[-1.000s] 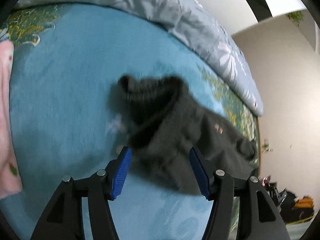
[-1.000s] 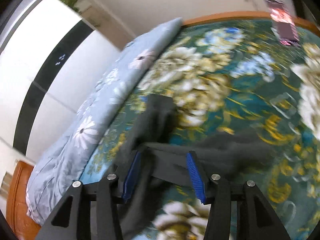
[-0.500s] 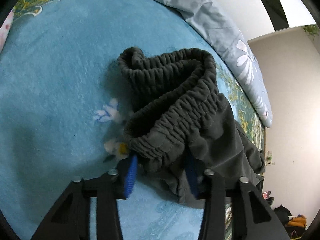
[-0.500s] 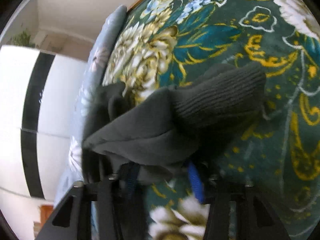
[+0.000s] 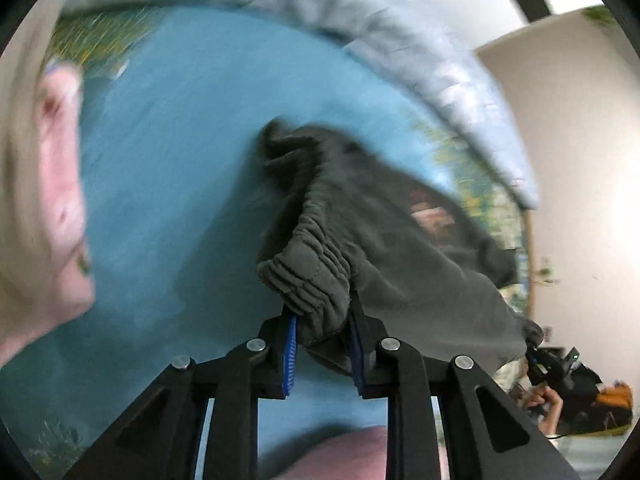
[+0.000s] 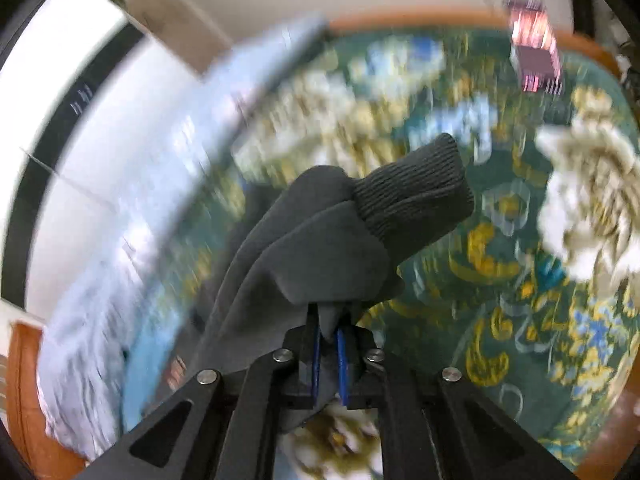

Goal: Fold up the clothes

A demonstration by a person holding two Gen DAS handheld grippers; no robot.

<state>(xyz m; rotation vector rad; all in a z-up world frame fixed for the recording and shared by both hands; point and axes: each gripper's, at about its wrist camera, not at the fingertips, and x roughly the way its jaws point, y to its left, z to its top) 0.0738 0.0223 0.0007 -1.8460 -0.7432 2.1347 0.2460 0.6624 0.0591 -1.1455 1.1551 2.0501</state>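
Left gripper [image 5: 322,334]: the blue-padded jaws were drawn in narrow and pinched the gathered elastic waistband of the dark grey trousers [image 5: 384,240]; the fabric bulged out above the pads.

Right gripper [image 6: 329,354]: the jaws stood almost together, with a fold of the same dark grey cloth clamped between the blue pads.

Trousers, left wrist view: the garment ran from the left gripper up and to the right over the blue bedspread [image 5: 180,160]; the far part of the waistband lay bunched on the cover, and the lower edge trailed toward the right rim of the view.

Trousers, right wrist view: a ribbed cuff [image 6: 416,192] stood up and to the right of the right gripper, raised above the bed surface; smooth layered folds fell away to the left of the jaws.

Bed surface, right wrist view: a dark green floral cover [image 6: 500,280] with white and yellow blooms lay beneath the cuff, strongly blurred.

Quilt: a pale blue-grey flowered quilt [image 5: 400,40] lay along the far edge of the bed.

Pink garment [image 5: 60,200]: lay at the left edge of the left wrist view, well apart from the trousers; detail was lost to blur.

Small pink-and-dark object [image 6: 536,52]: rested on the far part of the floral cover; its nature could not be told.
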